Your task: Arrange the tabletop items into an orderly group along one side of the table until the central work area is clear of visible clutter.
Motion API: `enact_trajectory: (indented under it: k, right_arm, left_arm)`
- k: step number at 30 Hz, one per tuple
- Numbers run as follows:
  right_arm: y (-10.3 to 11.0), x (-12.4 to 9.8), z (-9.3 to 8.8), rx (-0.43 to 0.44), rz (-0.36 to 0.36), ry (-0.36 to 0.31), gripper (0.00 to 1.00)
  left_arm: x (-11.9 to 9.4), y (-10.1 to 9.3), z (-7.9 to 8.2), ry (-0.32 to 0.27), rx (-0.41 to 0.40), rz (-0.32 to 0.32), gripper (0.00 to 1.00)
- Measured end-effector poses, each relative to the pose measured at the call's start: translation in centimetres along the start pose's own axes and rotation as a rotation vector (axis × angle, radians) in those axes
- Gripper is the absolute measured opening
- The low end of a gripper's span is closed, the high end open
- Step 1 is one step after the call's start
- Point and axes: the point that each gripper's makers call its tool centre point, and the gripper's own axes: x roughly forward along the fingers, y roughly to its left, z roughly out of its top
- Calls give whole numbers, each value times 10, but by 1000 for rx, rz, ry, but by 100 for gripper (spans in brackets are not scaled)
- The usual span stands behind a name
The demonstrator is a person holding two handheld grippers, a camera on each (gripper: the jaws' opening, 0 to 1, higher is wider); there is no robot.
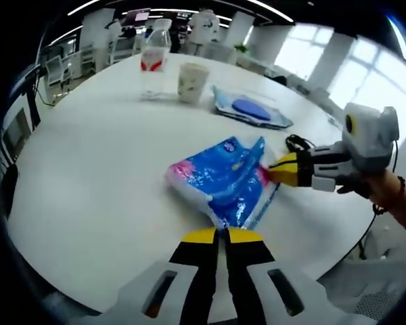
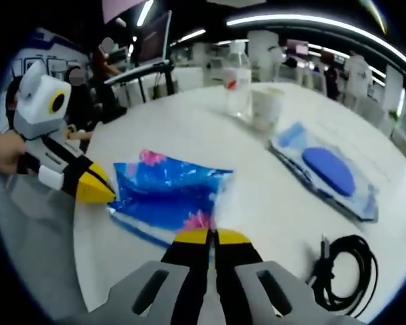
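Note:
A blue plastic pack of tissues (image 1: 220, 179) with pink marks lies near the middle of the white round table (image 1: 88, 183). My left gripper (image 1: 224, 233) is shut on the pack's near edge. From the right, my right gripper (image 1: 277, 169) pinches the opposite end. In the right gripper view the same pack (image 2: 166, 189) stretches between my right gripper (image 2: 213, 235), shut on its corner, and the left gripper (image 2: 101, 189), whose yellow tip holds the far edge.
A clear water bottle (image 1: 154, 57) with a red label and a paper cup (image 1: 191, 82) stand at the table's far side. A flat blue pouch (image 1: 252, 110) lies beside them, a coiled black cable (image 2: 345, 267) near the edge. Chairs and desks surround the table.

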Motion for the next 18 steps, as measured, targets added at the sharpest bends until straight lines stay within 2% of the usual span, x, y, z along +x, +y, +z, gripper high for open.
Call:
enact_trajectory:
  k: [3,5,6,8,11,18]
  right_arm:
    - [-2,-5,0,24,-10,0,0]
    - [-2,-9,1,-6,-24,4,0]
    - [-3,-12,1,-18,-41,15,0]
    - [-4,-18,2,-65,-68,26,0]
    - [-7,-26,5,-74,-89,24,0]
    - [-21,-51,12,0,-124,0,0]
  left_arm:
    - [-2,-2,4,-11,9,-5,3]
    - [-4,-5,6,-11,-16,-22,3]
    - [-5,-9,6,-4,-53,-38,3]
    - [-5,-10,8,-7,-50,-42,3]
    - [-8,-18,14,-3,-50,-54,3]
    - [-12,-35,33,-20,-40,-115,2]
